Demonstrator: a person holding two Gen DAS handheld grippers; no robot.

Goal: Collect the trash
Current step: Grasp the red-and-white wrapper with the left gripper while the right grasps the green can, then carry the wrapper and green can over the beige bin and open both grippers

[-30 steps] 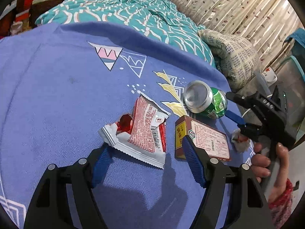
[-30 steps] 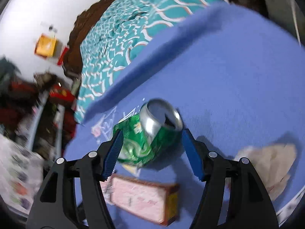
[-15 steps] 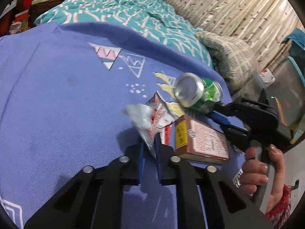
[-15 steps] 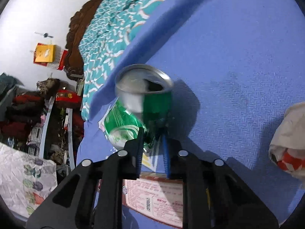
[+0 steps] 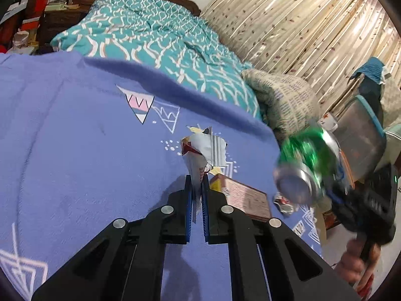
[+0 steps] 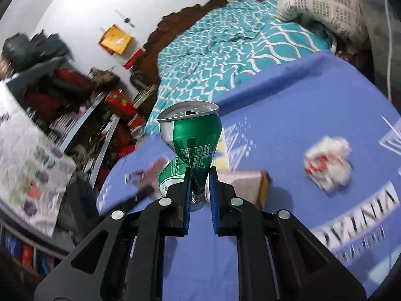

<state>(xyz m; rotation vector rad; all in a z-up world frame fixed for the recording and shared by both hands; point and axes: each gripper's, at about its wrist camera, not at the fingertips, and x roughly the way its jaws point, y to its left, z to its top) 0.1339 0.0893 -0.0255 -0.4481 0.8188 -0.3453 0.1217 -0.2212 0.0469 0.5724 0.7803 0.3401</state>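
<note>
Both grippers have closed and lifted since a second ago: then they were spread open around the wrapper and the can on the blanket, and now each carries its piece clear of the cloth.

Under everything lies the blue blanket [image 5: 75, 150], printed with white line triangles and one pink triangle; in the right wrist view white block letters run along its near edge, too blurred to read. Behind it is a teal quilt [image 5: 155, 37] with white wavy lines, then a speckled pillow [image 5: 283, 100] and a beige curtain [image 5: 300, 25].

The left gripper [image 5: 197, 180] is clamped shut on the wrapper [image 5: 204, 150], a crumpled silver and red packet standing up from the blue pads, with small print that cannot be read. The right gripper [image 6: 200, 175] pinches the can [image 6: 191, 135], green with a silver top, its lower body squashed to a wedge between the pads. Chinese text shows on its side, and "REFRESHING" lower down.

A flat box [image 5: 246, 198] with a pink printed label and a yellow end lies on the blanket just right of the left gripper. Beyond it lies a white and red paper wad [image 6: 328, 163].
</note>
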